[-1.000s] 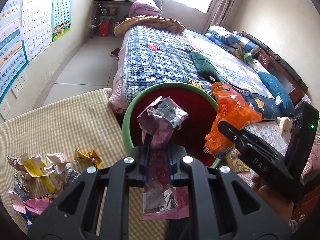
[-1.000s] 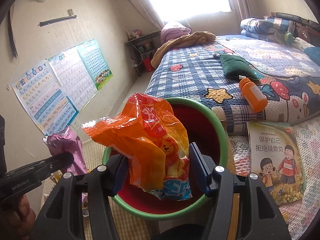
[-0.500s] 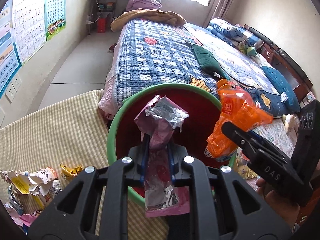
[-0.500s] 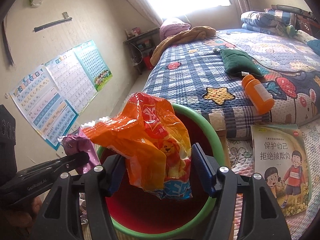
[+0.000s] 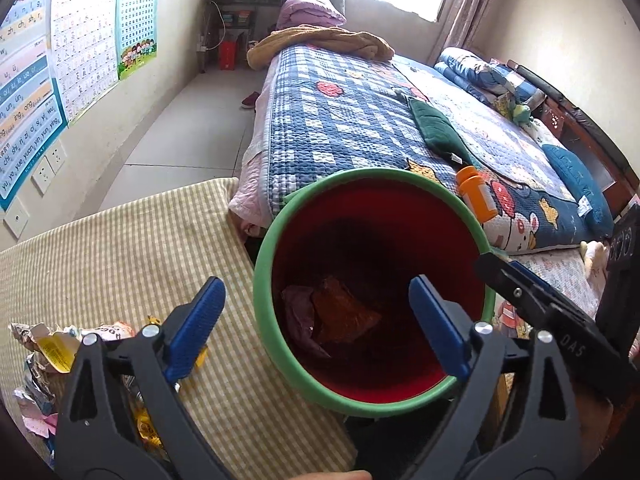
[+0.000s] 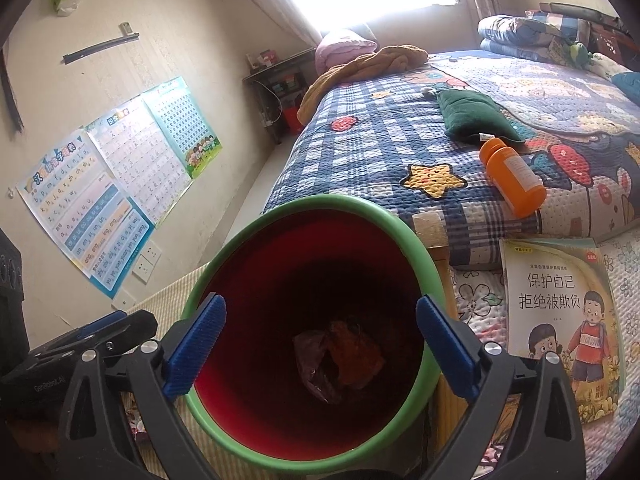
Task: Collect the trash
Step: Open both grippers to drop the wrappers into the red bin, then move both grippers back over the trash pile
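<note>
Bin (image 5: 266,280), green rim, red inside: purple wrapper (image 5: 298,318) and orange bag (image 5: 342,312) lying at bottom. Left gripper (image 5: 316,320) and right gripper (image 6: 320,344): jaws gaping wide, holding nothing. Left view only: wrappers (image 5: 44,352) sitting on worktop (image 5: 120,248), 8 o'clock. Right view only: book (image 6: 560,320), 3 o'clock.

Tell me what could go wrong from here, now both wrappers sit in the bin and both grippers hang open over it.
1. The bin stands at the checked cloth's edge; a nudge from the left gripper swinging back could tip it.
2. The leftover wrapper pile is crumpled and overlapping, so one pinch may drag or scatter pieces.
3. The right gripper hangs beside the left; they may collide.
</note>
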Demonstrator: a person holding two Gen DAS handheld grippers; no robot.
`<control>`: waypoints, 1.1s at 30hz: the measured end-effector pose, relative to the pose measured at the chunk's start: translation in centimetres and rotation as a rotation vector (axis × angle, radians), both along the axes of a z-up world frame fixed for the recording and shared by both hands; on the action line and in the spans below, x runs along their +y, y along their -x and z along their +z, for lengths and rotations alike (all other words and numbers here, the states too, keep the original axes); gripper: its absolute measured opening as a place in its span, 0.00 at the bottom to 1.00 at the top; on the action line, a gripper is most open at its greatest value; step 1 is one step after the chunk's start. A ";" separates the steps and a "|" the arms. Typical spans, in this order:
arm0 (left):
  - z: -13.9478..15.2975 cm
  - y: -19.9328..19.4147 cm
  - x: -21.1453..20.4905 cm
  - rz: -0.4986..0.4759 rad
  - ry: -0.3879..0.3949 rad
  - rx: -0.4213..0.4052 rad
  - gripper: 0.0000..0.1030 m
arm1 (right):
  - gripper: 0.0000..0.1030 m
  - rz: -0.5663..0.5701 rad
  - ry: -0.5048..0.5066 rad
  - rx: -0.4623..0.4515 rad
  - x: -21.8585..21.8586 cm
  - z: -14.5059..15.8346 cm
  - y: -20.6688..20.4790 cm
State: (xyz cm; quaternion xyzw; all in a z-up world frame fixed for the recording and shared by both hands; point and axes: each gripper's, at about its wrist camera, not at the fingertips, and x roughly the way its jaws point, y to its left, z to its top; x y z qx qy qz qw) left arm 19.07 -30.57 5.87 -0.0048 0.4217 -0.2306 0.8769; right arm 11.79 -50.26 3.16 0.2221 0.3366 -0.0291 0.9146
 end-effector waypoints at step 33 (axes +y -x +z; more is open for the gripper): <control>0.7 11.4 25.6 0.359 0.031 0.000 0.94 | 0.93 0.360 0.081 0.010 21.6 3.5 3.7</control>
